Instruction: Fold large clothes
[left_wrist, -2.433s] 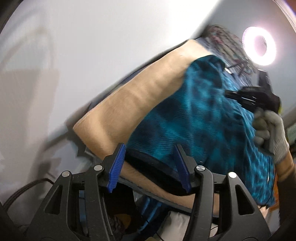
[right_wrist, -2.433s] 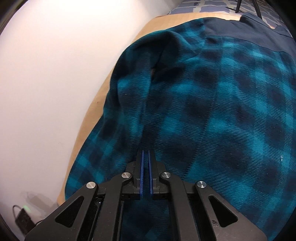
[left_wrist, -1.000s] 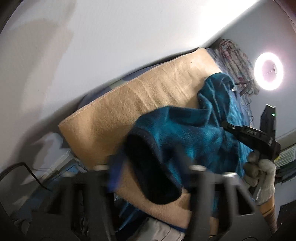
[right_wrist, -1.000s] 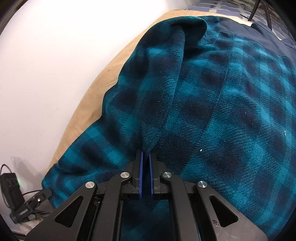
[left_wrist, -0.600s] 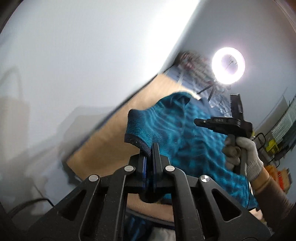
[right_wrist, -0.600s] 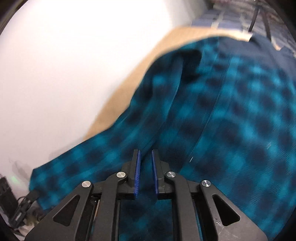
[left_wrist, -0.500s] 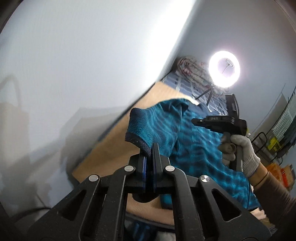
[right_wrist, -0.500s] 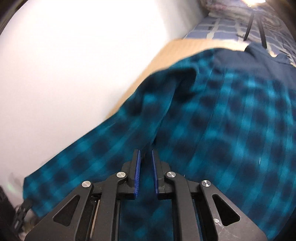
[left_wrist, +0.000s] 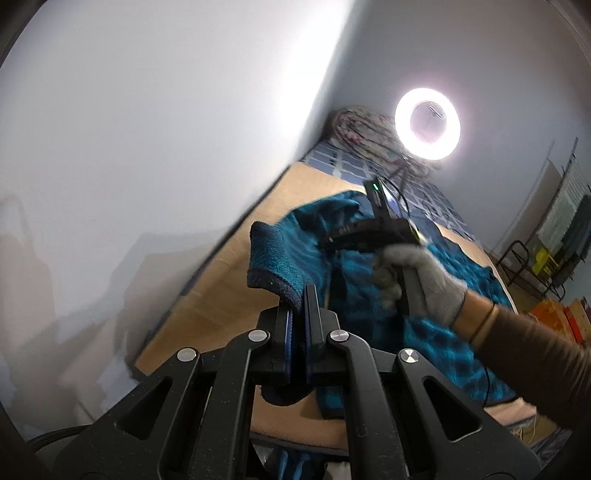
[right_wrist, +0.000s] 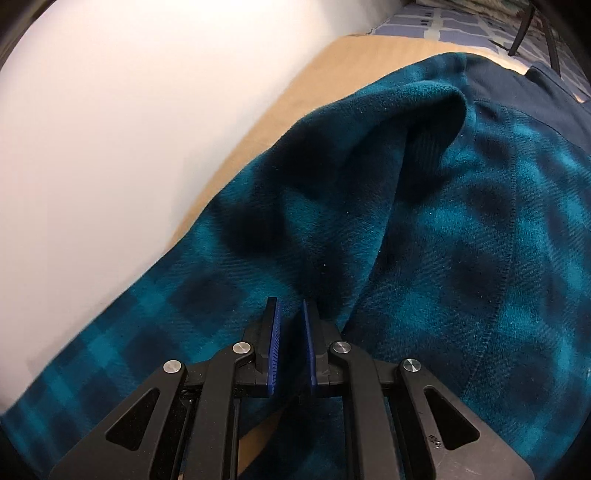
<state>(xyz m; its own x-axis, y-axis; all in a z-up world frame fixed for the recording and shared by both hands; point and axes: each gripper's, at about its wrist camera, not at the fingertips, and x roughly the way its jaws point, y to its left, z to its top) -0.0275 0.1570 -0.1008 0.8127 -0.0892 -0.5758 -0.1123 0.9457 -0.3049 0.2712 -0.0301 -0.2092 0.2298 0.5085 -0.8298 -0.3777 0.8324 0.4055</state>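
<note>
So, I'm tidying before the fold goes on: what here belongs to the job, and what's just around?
Part of the job:
- teal plaid fleece garment
- left tool, shut on the garment's dark-edged end
- right tool, jaws slightly apart over the fleece
- tan blanket underneath

Just around:
- ring light
- blue patterned bedding
- crates

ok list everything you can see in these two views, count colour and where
fleece shirt: one, teal and navy check, spread on the blanket, one edge lifted
blanket: one, tan, under the shirt beside the wall
bedsheet: one, blue and white grid, beyond the blanket
ring light: one, white, lit, far end
wall: white, alongside the bed
left gripper: black with blue pads, shut on the shirt edge
right gripper: black with blue pads, slightly open over the shirt
gloved hand: one, grey glove, holding the right gripper
</note>
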